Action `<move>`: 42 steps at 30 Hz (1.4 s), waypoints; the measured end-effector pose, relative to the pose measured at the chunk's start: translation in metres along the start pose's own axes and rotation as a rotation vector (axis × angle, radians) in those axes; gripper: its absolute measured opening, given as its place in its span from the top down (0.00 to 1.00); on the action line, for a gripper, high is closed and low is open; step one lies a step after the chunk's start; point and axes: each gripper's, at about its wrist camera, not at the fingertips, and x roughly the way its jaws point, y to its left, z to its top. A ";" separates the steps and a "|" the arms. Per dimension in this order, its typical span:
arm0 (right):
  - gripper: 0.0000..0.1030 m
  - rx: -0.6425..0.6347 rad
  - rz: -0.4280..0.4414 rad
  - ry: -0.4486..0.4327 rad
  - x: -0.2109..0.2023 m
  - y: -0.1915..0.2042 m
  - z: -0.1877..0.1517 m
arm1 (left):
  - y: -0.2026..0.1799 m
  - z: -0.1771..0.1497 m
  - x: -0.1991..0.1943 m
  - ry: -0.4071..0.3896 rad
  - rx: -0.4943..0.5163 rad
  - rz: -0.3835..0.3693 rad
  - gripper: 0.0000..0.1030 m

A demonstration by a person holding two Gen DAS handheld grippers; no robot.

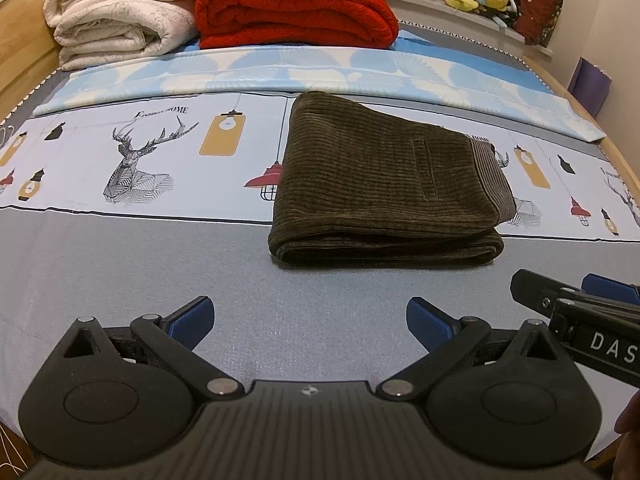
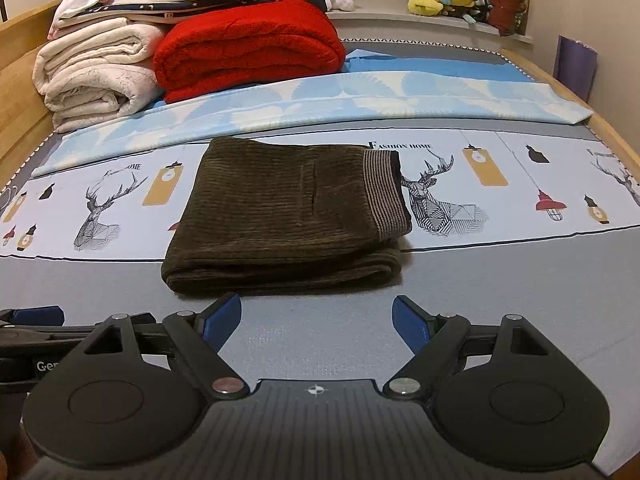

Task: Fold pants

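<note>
Bedsheet [image 2: 360, 360] under pants' [image 2: 280, 216] hidden legs

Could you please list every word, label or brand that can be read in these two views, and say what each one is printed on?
"FASHION HOME": printed on the bed sheet, above a deer drawing, right of the folded corduroy pants.
"...HOME": same print in the left wrist view, first word too blurred to read.
"DAS": white letters on the right gripper body, cut off by the frame edge.
"Ge...": white letters on the left gripper body, cut off behind the right gripper.
Nothing else is legible.
</note>
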 end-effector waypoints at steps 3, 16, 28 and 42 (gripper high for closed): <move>0.19 0.001 0.000 0.002 0.000 -0.001 0.000 | -0.002 0.000 0.000 0.000 0.002 0.002 0.01; 0.19 0.007 -0.001 0.007 0.000 -0.001 -0.001 | -0.003 0.000 0.000 0.000 0.002 0.003 0.01; 0.18 0.008 0.000 0.008 0.001 -0.001 -0.001 | -0.003 0.000 0.000 0.000 0.003 0.003 0.01; 0.18 0.008 0.001 0.009 0.001 -0.002 -0.001 | -0.003 0.000 0.000 0.000 0.003 0.003 0.01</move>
